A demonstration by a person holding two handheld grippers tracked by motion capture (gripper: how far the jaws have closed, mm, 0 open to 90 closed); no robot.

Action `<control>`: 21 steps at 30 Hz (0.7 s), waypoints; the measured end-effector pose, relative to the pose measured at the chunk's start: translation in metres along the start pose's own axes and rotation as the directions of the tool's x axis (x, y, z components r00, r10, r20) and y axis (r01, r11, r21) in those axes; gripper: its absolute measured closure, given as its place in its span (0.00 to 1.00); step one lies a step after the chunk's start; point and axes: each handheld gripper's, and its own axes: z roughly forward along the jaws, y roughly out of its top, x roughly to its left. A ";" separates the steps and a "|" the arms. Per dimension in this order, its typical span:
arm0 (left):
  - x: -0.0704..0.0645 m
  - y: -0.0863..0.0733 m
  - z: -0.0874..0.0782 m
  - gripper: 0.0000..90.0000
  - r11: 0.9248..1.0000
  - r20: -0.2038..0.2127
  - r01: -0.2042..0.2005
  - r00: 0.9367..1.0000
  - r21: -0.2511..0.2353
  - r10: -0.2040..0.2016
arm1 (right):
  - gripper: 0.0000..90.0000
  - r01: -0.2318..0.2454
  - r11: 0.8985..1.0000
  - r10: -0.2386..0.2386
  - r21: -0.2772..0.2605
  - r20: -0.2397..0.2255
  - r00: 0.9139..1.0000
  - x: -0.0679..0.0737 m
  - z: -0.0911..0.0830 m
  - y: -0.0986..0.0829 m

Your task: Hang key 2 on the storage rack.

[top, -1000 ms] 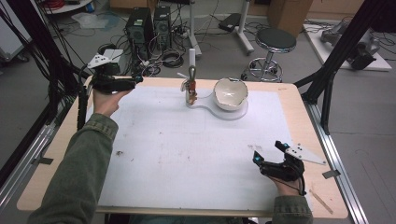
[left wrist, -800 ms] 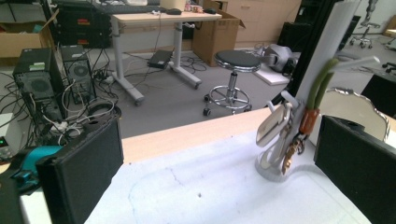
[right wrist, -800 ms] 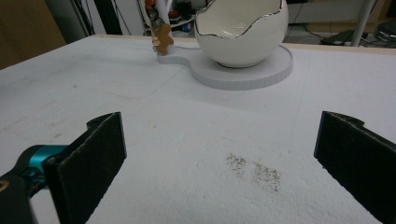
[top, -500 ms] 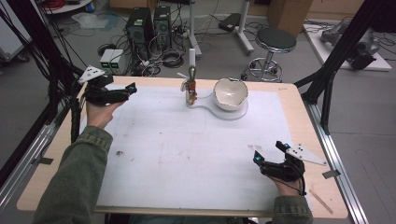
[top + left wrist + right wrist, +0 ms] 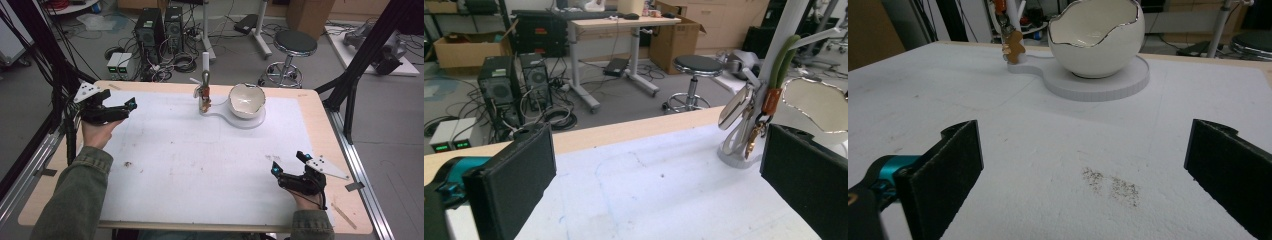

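White eggshell-shaped ceramic bowl point(image 5: 246, 100) on white round stand point(image 5: 252, 122), far centre of white-covered surface point(image 5: 200, 165). Keys on upright post point(image 5: 204, 92) just beside. Left gripper point(image 5: 117, 111) and right gripper point(image 5: 290, 162): jaws apart, empty, well apart from bowl.

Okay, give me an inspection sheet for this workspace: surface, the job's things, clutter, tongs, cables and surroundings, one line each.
Surface: white mat over a wooden table; dark specks near the right tongs, a small mark at the mat's left.
Job's things: white egg-shaped bowl with a jagged silver rim on a white base; a post on that base carries a keyring bundle.
Clutter: a thin wooden stick on the table's near right corner.
Tongs: left tongs open, raised at the far left; right tongs open, low over the near right.
Cables: a cable hangs from the left tongs; tangled leads on the floor.
Surroundings: computer towers, a stool, black frame legs.
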 end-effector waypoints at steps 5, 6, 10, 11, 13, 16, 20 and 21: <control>0.000 -0.010 -0.012 0.02 1.000 -0.017 -0.011 1.000 -0.008 0.011 | 0.01 -0.006 1.000 0.006 -0.016 0.020 1.000 0.000 -0.003 -0.001; 0.000 -0.012 -0.014 0.02 1.000 -0.020 -0.010 1.000 -0.013 0.010 | 0.01 -0.012 1.000 0.012 -0.017 0.024 1.000 0.001 -0.003 -0.001; -0.001 -0.019 -0.025 0.02 1.000 -0.037 -0.013 0.999 -0.025 0.012 | 0.01 -0.007 0.999 0.008 -0.031 0.037 0.999 0.000 -0.005 -0.001; -0.002 -0.021 -0.028 0.02 0.999 -0.040 -0.014 0.999 -0.030 0.012 | 0.01 -0.010 0.999 0.012 -0.031 0.039 0.999 0.001 -0.006 -0.001; -0.003 -0.024 -0.033 0.02 0.999 -0.051 -0.025 0.998 -0.034 0.023 | 0.01 -0.009 0.999 0.011 -0.033 0.043 0.999 0.001 -0.006 -0.001; -0.005 -0.028 -0.041 0.02 0.998 -0.065 -0.046 0.997 -0.038 0.043 | 0.01 -0.009 0.999 0.011 -0.036 0.050 0.999 0.001 -0.007 -0.001; -0.006 -0.031 -0.050 0.02 0.998 -0.075 -0.039 0.997 -0.056 0.034 | 0.01 -0.003 0.999 0.005 -0.040 0.054 0.999 0.001 -0.007 -0.001; -0.007 -0.031 -0.052 0.02 0.997 -0.076 -0.040 0.996 -0.060 0.036 | 0.01 -0.008 0.999 0.011 -0.041 0.053 0.999 0.001 -0.007 -0.001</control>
